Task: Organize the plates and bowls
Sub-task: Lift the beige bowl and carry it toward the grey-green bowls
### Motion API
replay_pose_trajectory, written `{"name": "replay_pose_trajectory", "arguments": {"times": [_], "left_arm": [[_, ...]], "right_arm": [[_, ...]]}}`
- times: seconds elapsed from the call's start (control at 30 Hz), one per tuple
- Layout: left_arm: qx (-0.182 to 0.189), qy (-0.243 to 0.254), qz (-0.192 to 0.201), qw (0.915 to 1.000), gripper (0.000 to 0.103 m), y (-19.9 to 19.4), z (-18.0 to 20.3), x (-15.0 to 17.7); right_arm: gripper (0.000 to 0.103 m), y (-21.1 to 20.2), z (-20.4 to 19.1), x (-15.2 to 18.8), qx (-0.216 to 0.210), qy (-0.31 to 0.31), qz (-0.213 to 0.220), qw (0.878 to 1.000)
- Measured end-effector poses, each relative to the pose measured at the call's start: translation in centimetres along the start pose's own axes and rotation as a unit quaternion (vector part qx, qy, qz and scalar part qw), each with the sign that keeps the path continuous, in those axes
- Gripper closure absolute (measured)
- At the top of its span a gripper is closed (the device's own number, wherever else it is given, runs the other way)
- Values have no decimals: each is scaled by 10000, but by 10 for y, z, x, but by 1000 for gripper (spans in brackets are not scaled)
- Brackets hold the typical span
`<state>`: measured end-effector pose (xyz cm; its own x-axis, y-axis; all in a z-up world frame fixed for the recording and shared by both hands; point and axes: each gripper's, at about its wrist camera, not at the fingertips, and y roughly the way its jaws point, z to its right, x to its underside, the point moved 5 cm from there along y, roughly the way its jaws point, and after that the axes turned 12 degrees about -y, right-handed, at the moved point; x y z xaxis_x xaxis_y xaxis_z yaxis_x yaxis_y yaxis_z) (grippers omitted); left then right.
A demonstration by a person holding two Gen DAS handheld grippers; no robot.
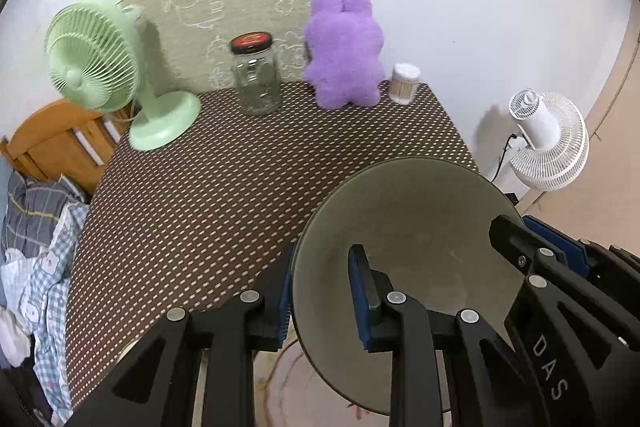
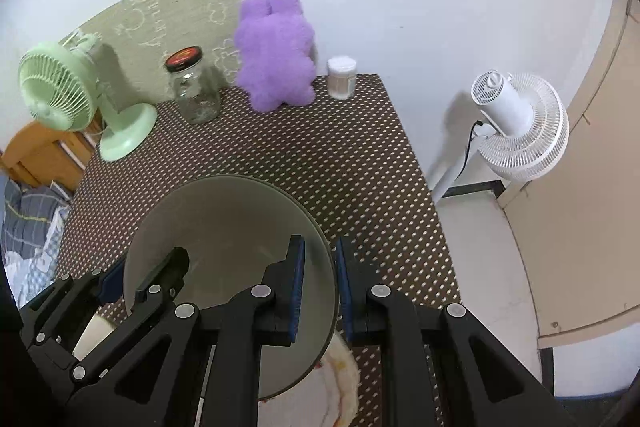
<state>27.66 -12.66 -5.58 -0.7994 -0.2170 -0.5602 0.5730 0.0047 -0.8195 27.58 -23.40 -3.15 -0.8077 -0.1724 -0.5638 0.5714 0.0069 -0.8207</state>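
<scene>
Jaws of both grippers clamp the bowl's (image 1: pixel 408 227) opposite rims.

Patterned plate (image 2: pixel 344 383) mostly hidden under grey plate (image 2: pixel 224 227); bedding (image 1: pixel 36 267) cut by frame edge.

The bowl (image 1: pixel 404 227) is dull grey-green. The tablecloth (image 1: pixel 224 187) is brown with pale dots. At ten o'clock stands a mint-green fan (image 1: pixel 104 67); at twelve o'clock a clear jar (image 1: pixel 256 79) with a black-and-red lid, then a purple plush toy (image 1: pixel 344 55). At three o'clock, a white fan (image 1: pixel 548 143). The gripper pads (image 1: pixel 358 299) are blue.
</scene>
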Motion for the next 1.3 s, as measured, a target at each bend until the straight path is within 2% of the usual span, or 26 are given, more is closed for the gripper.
{"name": "replay_pose_trajectory", "arguments": {"times": [0.37, 0.63, 1.0, 1.3], "left_arm": [[-97, -277, -21, 9996, 80, -21, -75, 20], [-198, -297, -85, 9993, 80, -29, -122, 33], [-177, -248, -152, 9994, 80, -31, -158, 41], [-239, -226, -363, 9988, 80, -21, -178, 58]], "right_arm": [[83, -16, -73, 14, -177, -254, -73, 9995], [83, -19, -124, 23, -326, -355, -141, 9987], [83, -22, -166, 39, -350, -332, -214, 9986], [84, -15, -187, 56, -391, -351, -421, 9977]]}}
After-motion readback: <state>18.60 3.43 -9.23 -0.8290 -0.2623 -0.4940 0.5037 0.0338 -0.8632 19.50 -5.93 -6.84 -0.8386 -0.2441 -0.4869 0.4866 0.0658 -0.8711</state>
